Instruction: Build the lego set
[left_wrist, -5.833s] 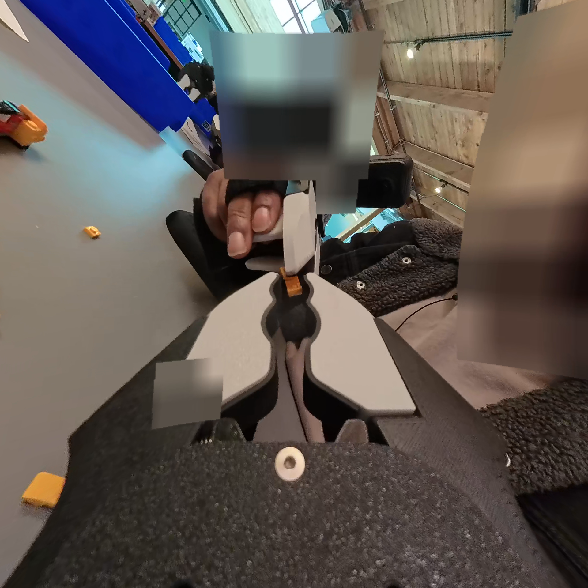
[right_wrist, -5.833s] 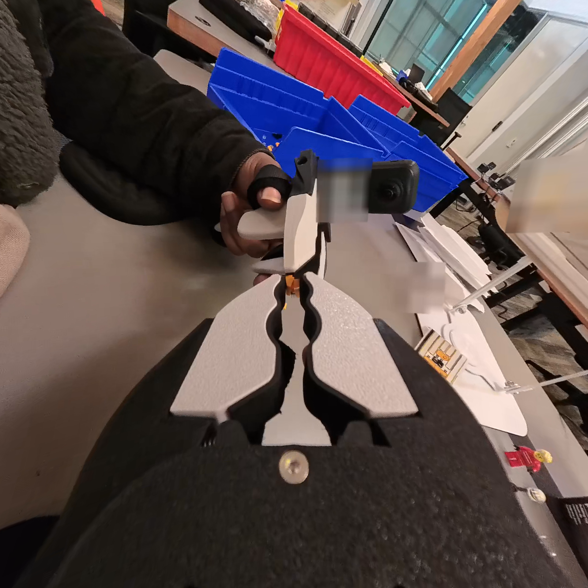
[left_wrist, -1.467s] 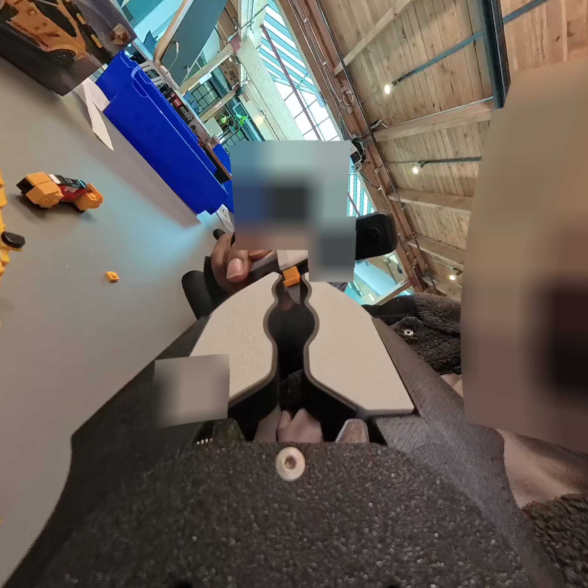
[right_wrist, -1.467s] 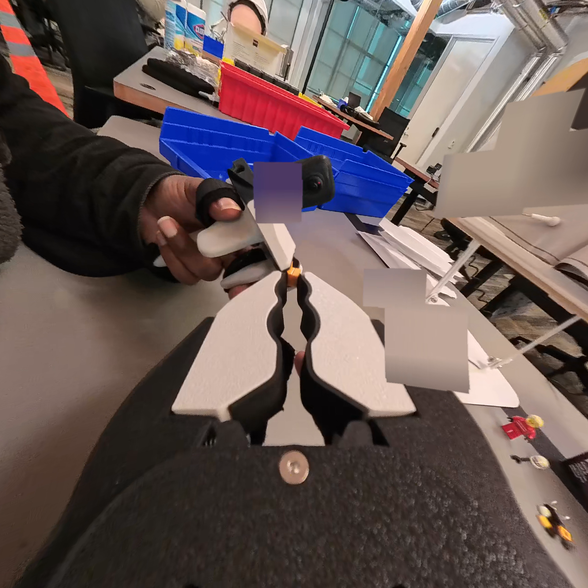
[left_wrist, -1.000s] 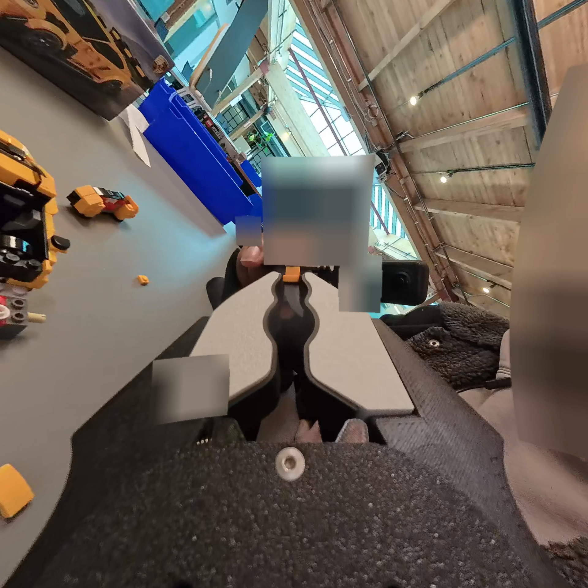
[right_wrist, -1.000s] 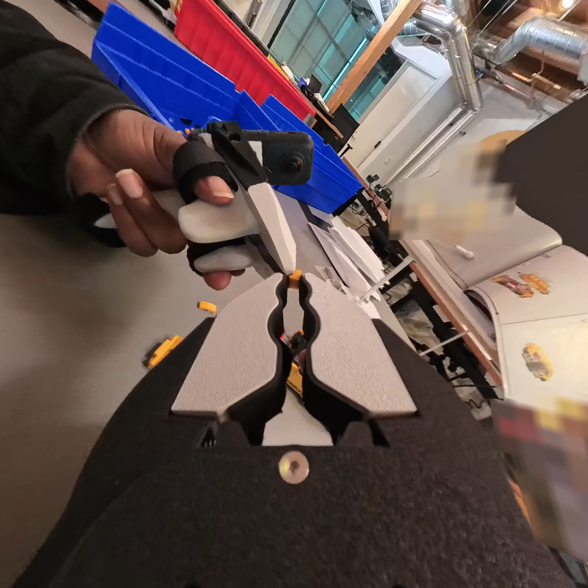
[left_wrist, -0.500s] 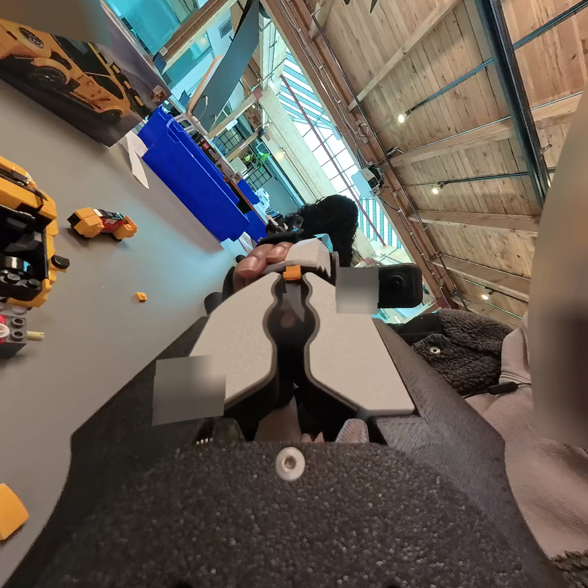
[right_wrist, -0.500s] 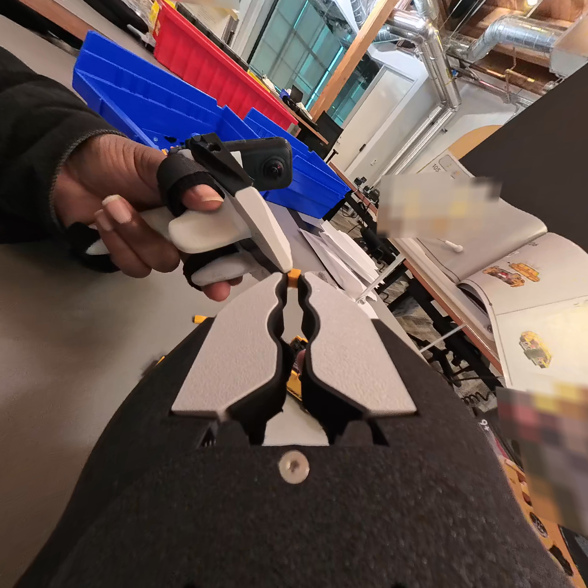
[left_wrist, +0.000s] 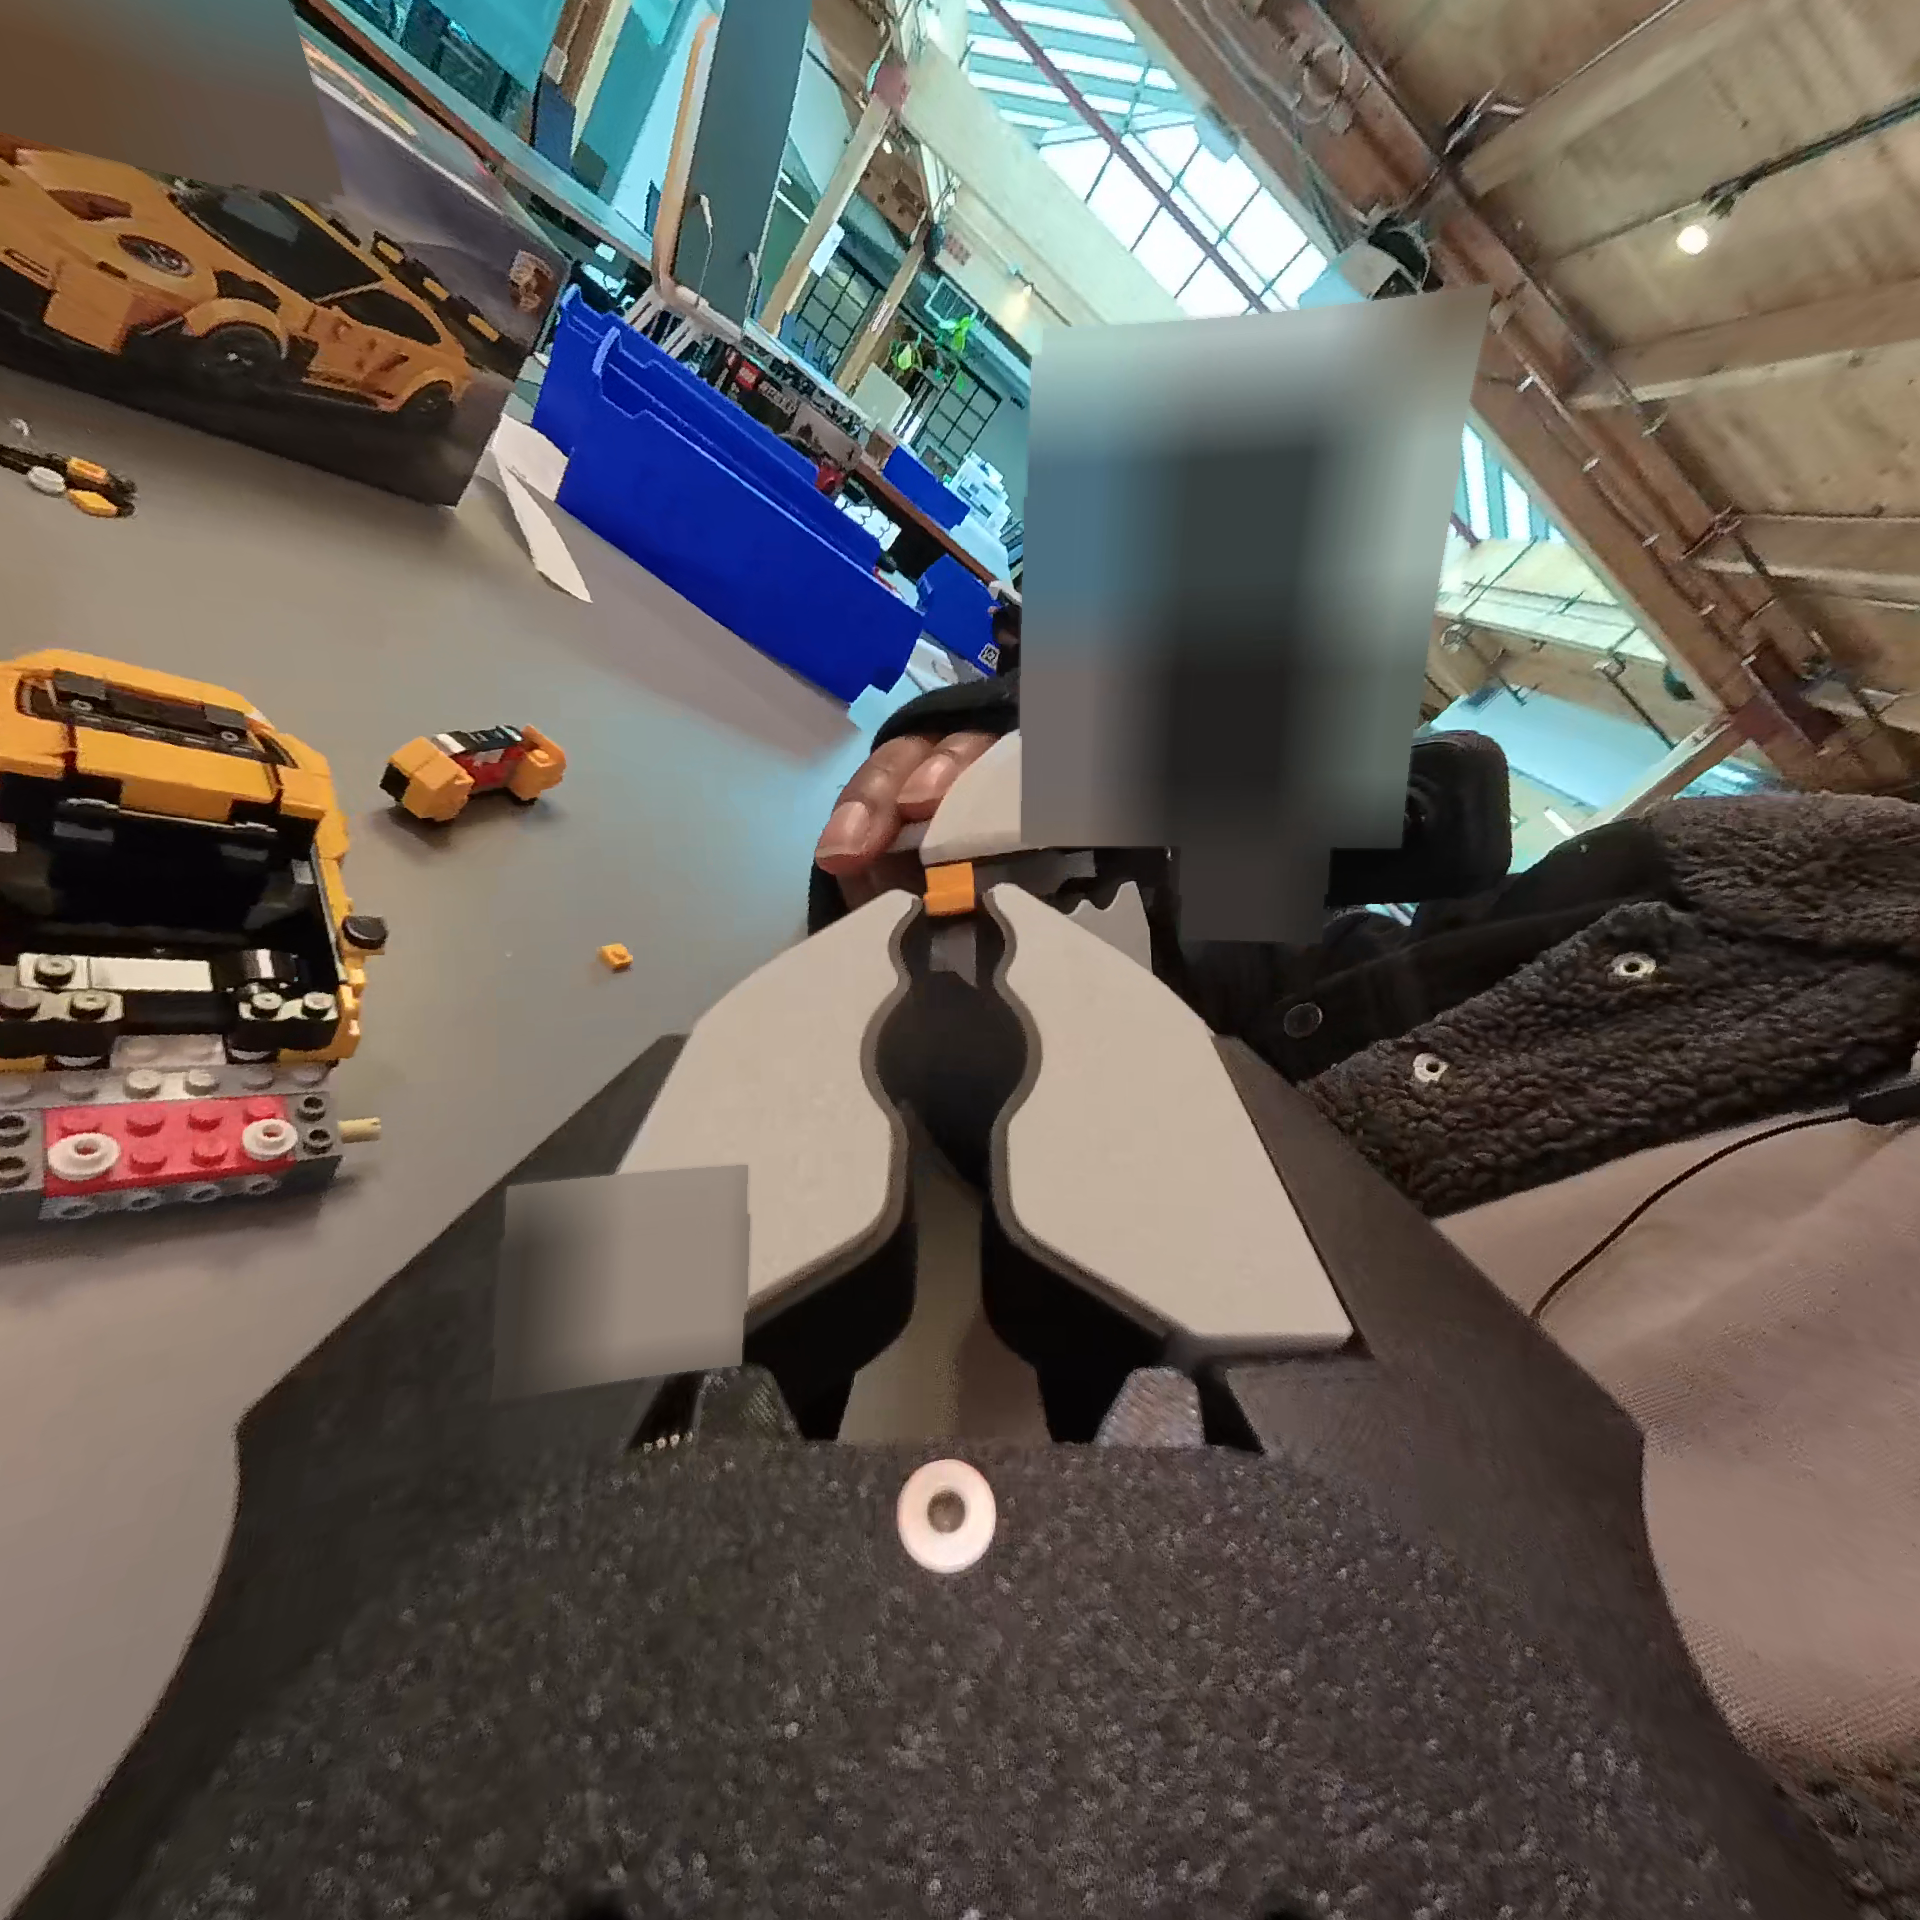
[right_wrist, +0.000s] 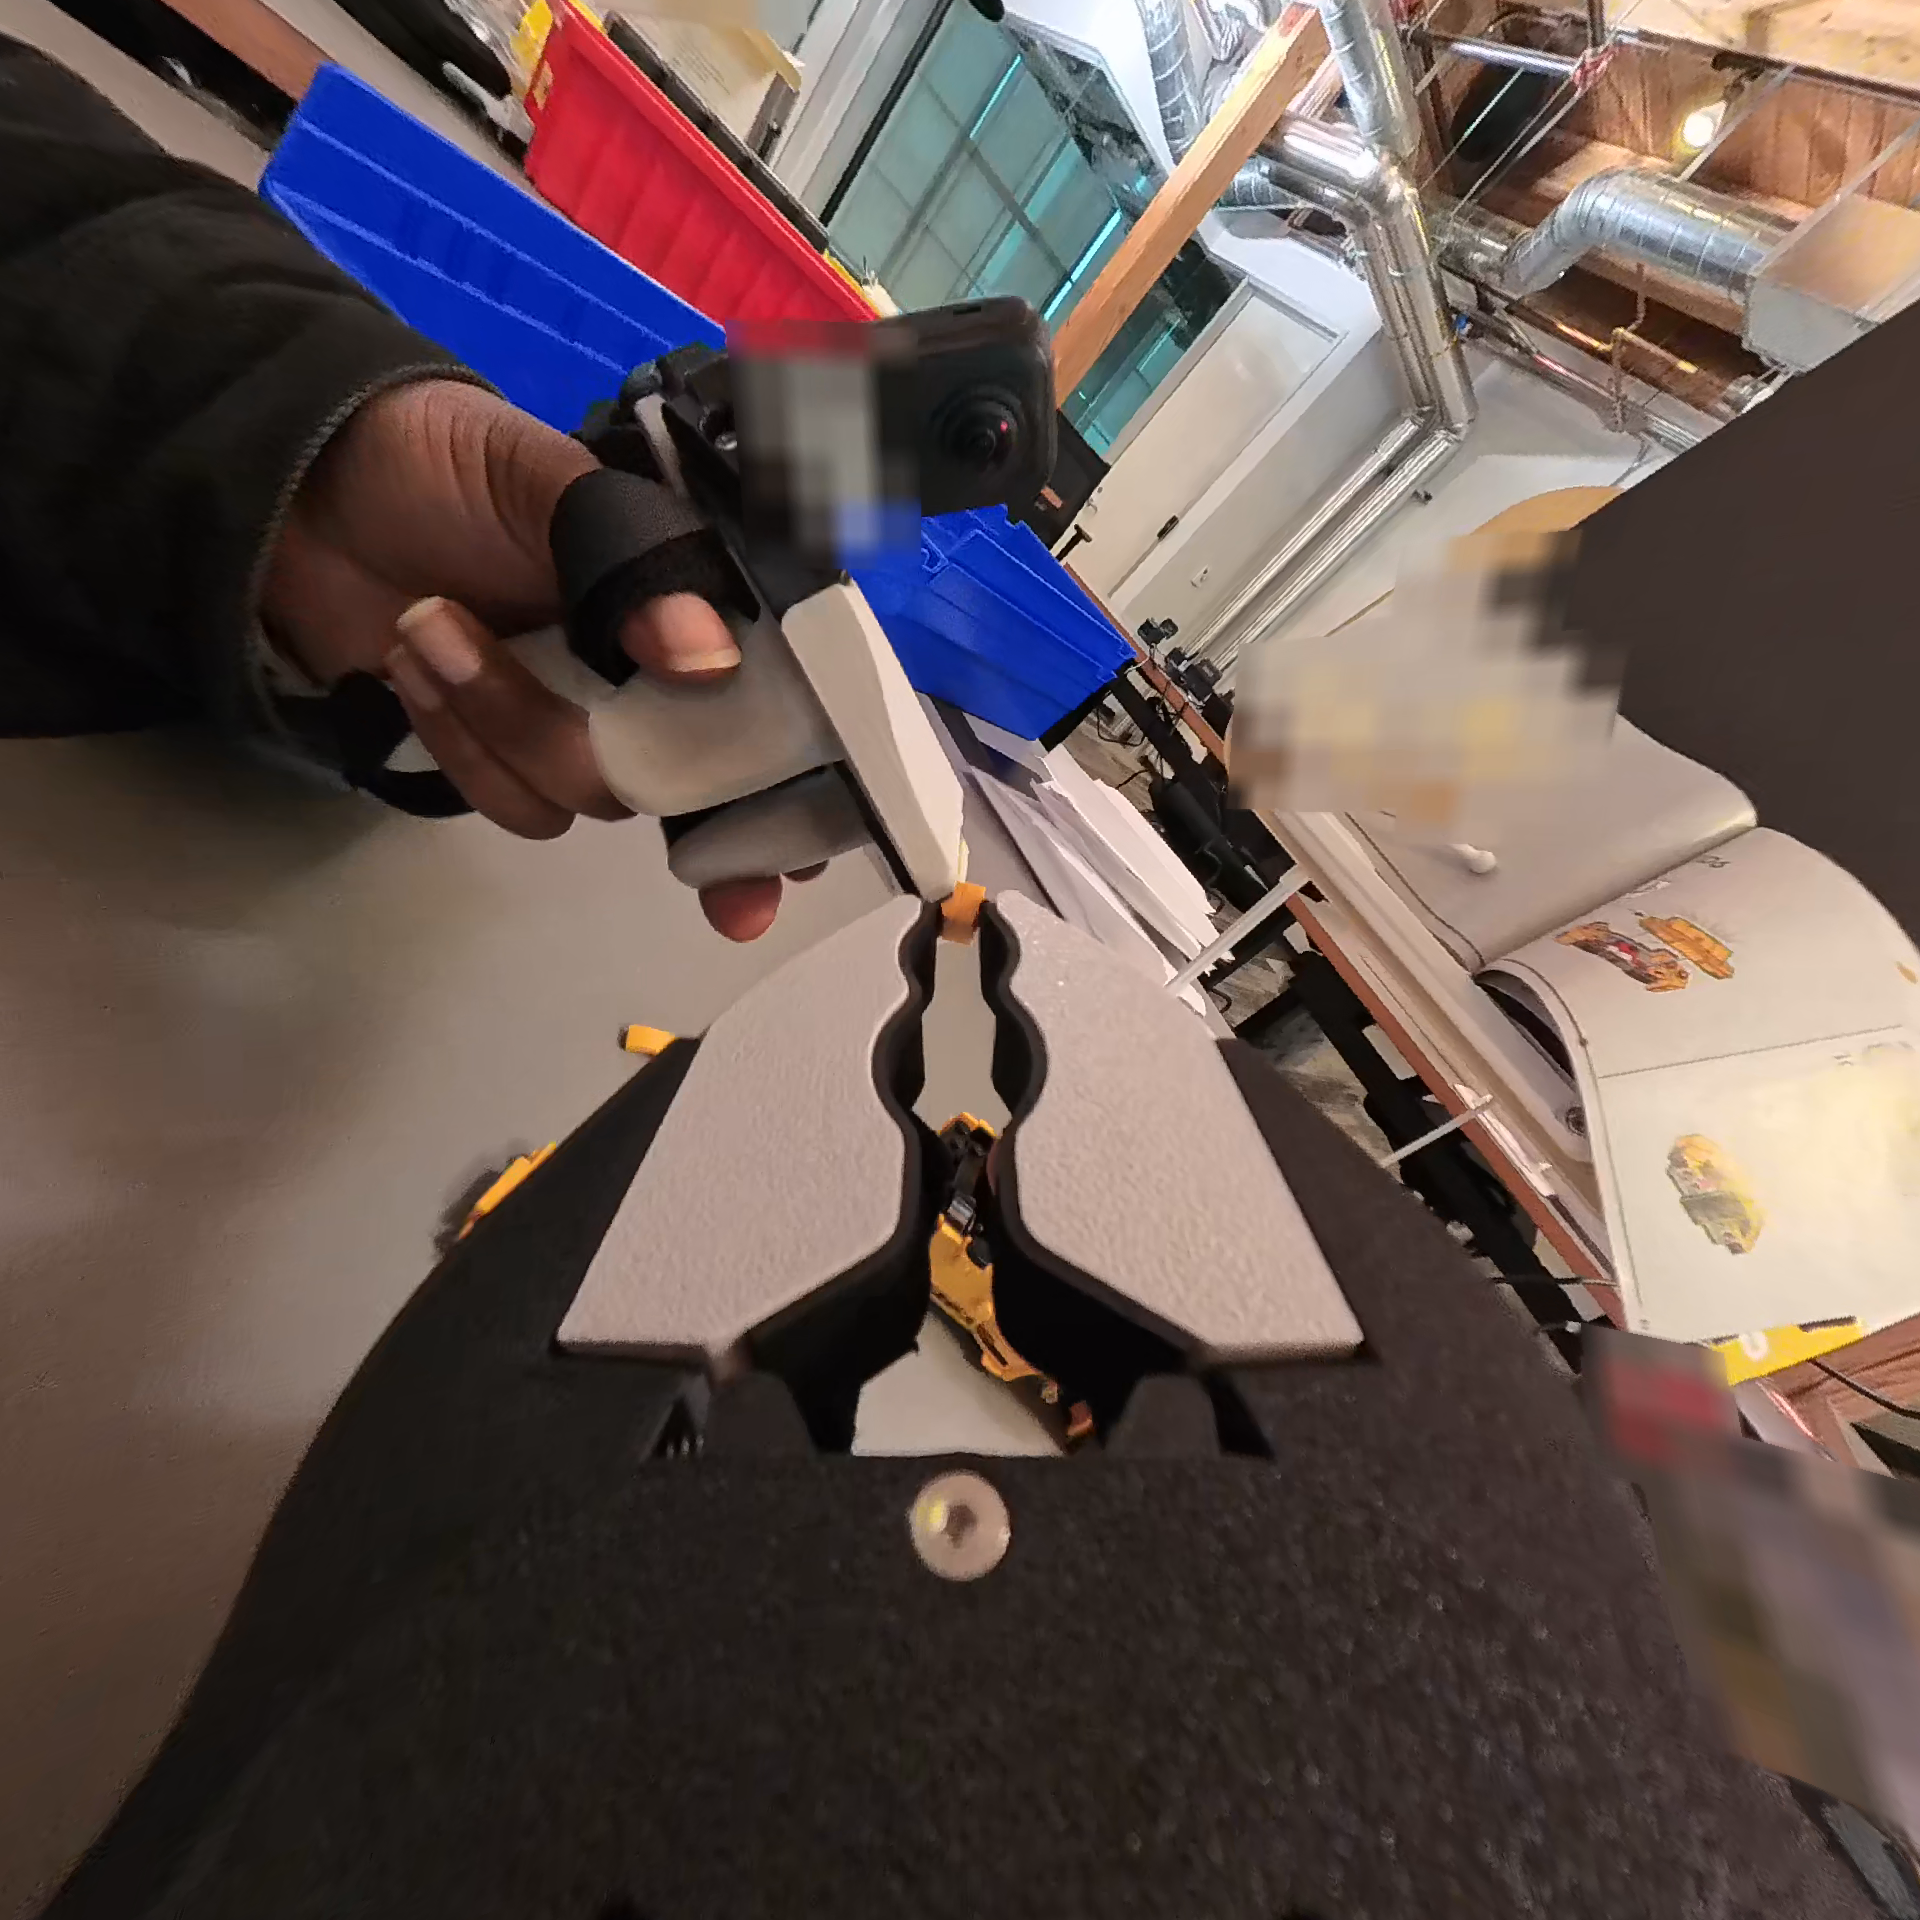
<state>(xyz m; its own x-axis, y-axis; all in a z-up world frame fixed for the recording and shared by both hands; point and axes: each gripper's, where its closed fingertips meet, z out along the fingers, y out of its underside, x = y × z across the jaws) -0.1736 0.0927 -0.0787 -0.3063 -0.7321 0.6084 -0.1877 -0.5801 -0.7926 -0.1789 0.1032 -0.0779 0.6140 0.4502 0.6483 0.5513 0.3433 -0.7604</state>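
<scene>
Orange and tiny, a brick (left_wrist: 947, 889) sits pinched at the very tips of the left gripper (left_wrist: 948, 906), whose grey fingers (left_wrist: 790, 1081) stand narrow, closed onto it. The right gripper (right_wrist: 961, 923) meets it tip to tip: in the right wrist view the same brick (right_wrist: 962, 912) is caught between that gripper's fingertips too, its fingers (right_wrist: 774, 1143) drawn in close. Both tools are held off the grey table (left_wrist: 644, 790). Through the gap between the right fingers, a yellow model part (right_wrist: 971, 1278) shows below, partly hidden. In the left wrist view, at nine o'clock, the half-built yellow car (left_wrist: 156, 862) rests on the table with its black inside open and a red studded plate (left_wrist: 166, 1138) at its near end. Beyond it, toward ten o'clock, lies a small orange-and-red sub-assembly (left_wrist: 473, 767), and a loose orange stud (left_wrist: 615, 956) lies between that and the gripper tips. A hand (left_wrist: 883, 805) wraps the right gripper just past the brick. Farther off at eleven o'clock stands the set's box (left_wrist: 239, 312), with blue bins (left_wrist: 717, 540) behind. In the right wrist view, a hand (right_wrist: 457, 613) in a dark sleeve grips the left tool at ten o'clock; at three o'clock an open booklet (right_wrist: 1714, 1091) lies apart; a red bin (right_wrist: 665, 177) is far back.
</scene>
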